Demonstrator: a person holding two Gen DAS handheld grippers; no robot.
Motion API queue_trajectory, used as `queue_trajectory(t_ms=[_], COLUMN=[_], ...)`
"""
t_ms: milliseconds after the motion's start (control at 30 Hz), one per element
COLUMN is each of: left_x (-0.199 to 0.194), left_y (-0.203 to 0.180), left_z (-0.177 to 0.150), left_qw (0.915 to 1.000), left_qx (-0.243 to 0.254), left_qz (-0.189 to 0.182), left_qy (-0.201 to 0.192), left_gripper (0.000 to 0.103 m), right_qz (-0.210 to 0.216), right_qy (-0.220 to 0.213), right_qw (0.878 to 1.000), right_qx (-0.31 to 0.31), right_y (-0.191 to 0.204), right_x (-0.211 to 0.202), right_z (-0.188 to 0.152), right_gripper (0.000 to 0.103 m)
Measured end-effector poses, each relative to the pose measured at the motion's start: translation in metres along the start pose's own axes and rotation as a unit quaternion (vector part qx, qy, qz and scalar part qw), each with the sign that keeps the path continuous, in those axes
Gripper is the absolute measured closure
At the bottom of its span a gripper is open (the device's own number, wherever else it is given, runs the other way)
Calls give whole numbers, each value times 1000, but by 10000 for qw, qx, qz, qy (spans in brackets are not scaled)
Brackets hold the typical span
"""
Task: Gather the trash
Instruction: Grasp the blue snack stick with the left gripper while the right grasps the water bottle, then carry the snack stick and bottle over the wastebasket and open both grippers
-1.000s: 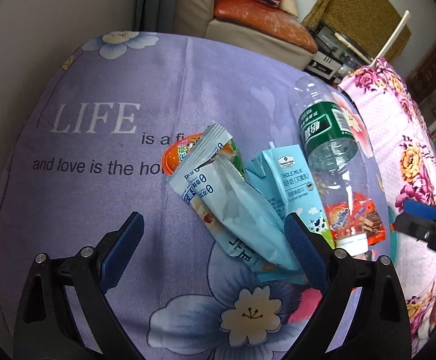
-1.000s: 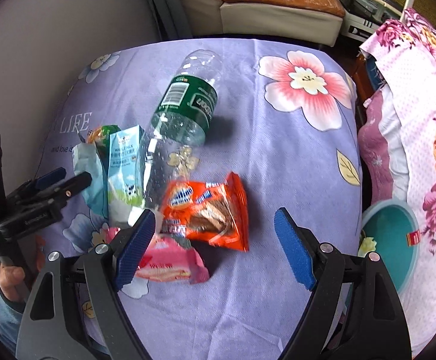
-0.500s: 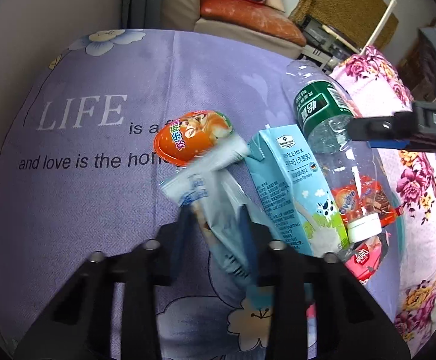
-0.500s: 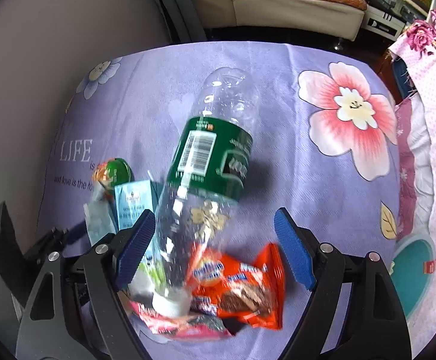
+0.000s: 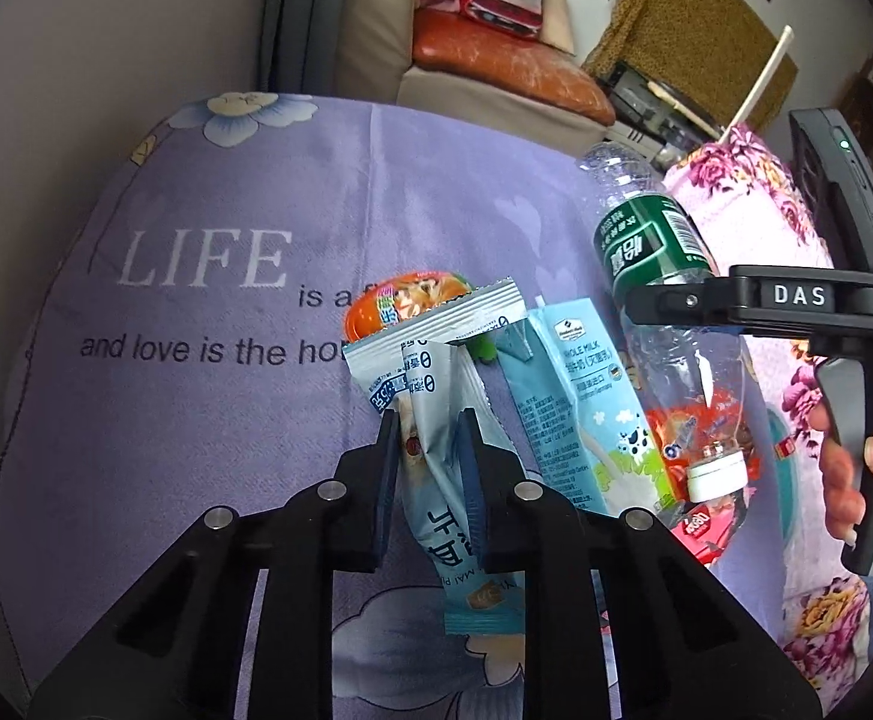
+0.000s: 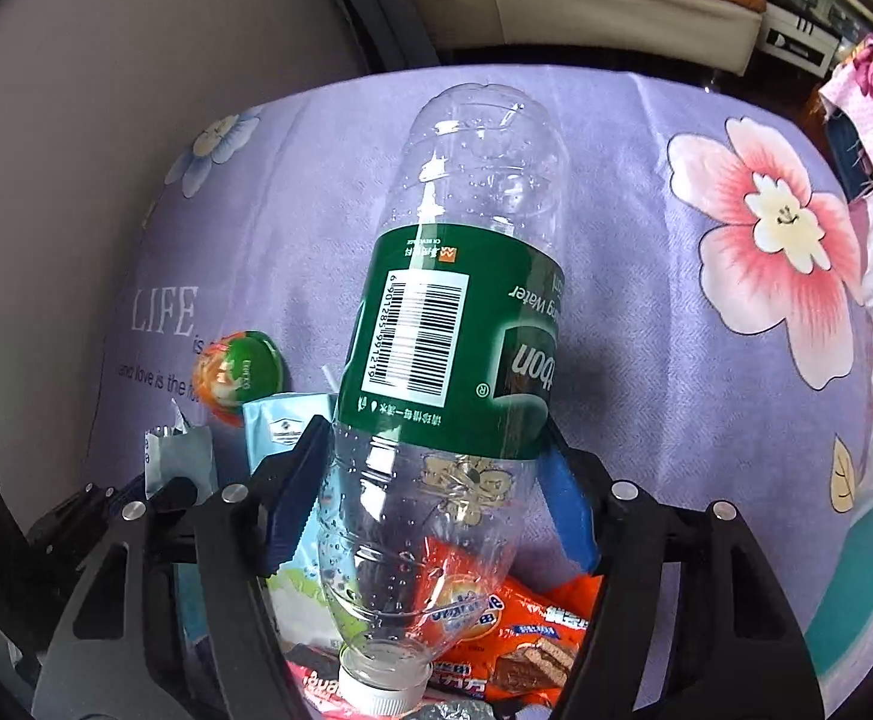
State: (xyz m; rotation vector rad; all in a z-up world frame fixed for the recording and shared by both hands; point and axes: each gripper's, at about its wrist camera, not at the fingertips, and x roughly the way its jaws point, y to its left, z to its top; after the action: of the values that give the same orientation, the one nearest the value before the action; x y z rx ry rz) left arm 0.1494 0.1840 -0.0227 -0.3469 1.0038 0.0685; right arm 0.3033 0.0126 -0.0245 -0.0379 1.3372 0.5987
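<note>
A light blue snack wrapper (image 5: 436, 360) lies on the purple cloth (image 5: 196, 450). My left gripper (image 5: 427, 420) pinches its middle, jaws still closing. Beside it are an orange jelly cup (image 5: 400, 300) and a blue milk carton (image 5: 568, 396). An empty clear bottle (image 6: 454, 330) with a green label lies cap toward me. My right gripper (image 6: 433, 429) straddles it just below the label, its blue pads against both sides, jaws still closing. An orange snack packet (image 6: 514, 618) lies under the bottle's neck.
A pink packet (image 5: 697, 531) lies by the bottle cap. A teal bin (image 6: 856, 588) stands off the cloth's right edge, beside pink floral fabric (image 5: 754, 192). A sofa (image 5: 496, 60) stands behind the table. A person's hand (image 5: 844, 468) holds the right gripper's handle.
My left gripper went from wide open to closed on the blue wrapper. My right gripper moved from above the orange packet to the bottle, and its jaws narrowed onto it.
</note>
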Motion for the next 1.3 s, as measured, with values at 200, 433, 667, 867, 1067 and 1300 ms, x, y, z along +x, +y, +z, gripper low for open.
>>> queue_trajectory(t_ms=[200,433,667,867,1067,1300], left_x=[-24,-59,-77,-64,-41,-4], left_y=[-7,-32,-92,-150,-216,-293], left_z=[4,7,0,-10,-27,-48], left_qw=[9998,9987,9955,9915,9829,9711], left_qx=[35,207,723,1054,1566,2029], left_qz=[-20,-126,-351,-720,-974,-1185], left_qy=[-199,-456,-504,-245,33,425], left_gripper=[83,82,82,82,82,82], right_qz=[113,165,251,168,52,-126], right_qy=[-282,-632,-852,-1058,-1175,-1212], right_qw=[9995,9979,9957,9912,9829,9718], right_qx=[-57,-15,257,773,1416,2019], right_y=[3,-4,-41,-93,-156,-225], right_x=[-37,-81,-129,-158,-175,-190], right_z=[-11,-32,-77,-123,-172,-223], right_gripper=[39,39,39,39,39,39])
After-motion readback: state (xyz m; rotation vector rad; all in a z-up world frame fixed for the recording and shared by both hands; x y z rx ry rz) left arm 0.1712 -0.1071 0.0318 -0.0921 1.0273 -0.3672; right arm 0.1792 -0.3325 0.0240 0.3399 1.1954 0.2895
